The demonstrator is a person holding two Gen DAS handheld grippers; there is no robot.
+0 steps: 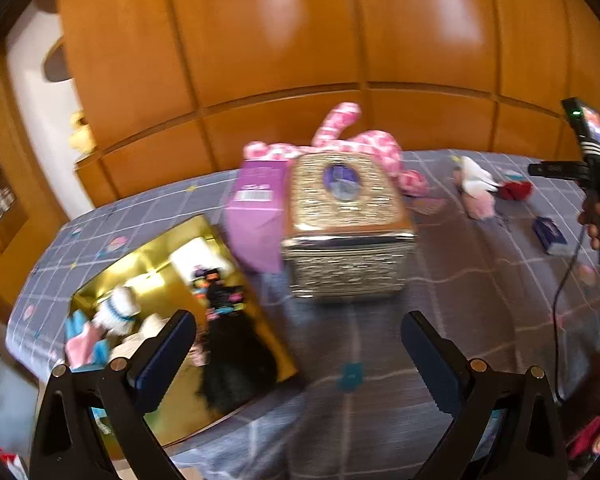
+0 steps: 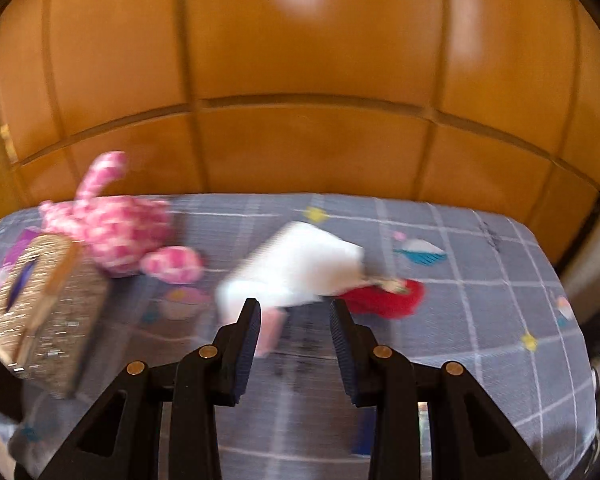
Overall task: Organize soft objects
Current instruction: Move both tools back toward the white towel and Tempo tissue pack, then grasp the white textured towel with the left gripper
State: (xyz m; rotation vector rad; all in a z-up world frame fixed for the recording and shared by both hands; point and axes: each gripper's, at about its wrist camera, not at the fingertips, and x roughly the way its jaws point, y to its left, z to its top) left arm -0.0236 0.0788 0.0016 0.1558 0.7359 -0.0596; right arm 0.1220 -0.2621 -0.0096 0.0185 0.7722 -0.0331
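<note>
Glittery boxy case [image 1: 346,224] | plush pink toy [image 2: 116,228] (blurred) | left gripper [image 1: 298,356] wide | right gripper [image 2: 294,340] narrow, empty

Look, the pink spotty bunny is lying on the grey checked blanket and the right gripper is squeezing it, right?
Not quite. The pink spotty bunny does lie on the grey checked blanket, but the right gripper holds nothing; its jaws are apart and empty, well away from the bunny, as the right wrist view shows.
</note>
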